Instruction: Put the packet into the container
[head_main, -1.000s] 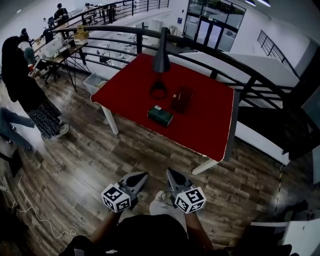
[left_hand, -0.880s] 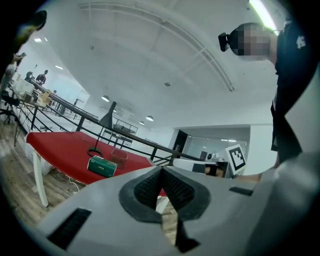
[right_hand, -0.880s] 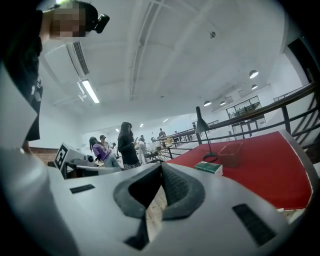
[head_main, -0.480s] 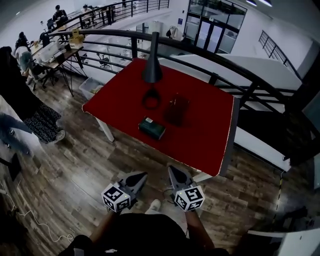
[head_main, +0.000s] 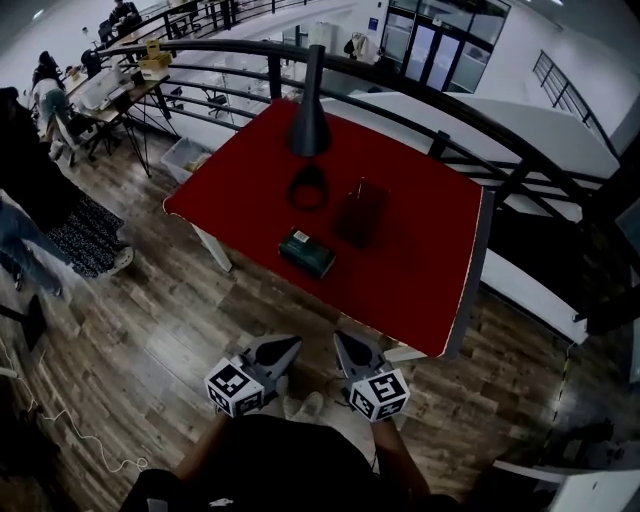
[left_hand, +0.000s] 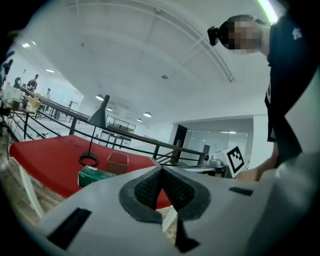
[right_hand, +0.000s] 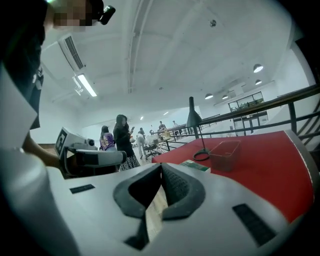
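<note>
Red table at the frame's centre carries the green packet near its lower-left edge, just below-left of the clear container, while at bottom centre the left gripper and right gripper hang short of it, jaws pressed together on nothing.

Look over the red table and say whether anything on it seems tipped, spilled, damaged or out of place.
Nothing stands out. The green packet lies flat on the table, the clear container stands upright and looks empty just beyond it, and the lamp stands upright beside that. Nothing looks spilled or broken.
</note>
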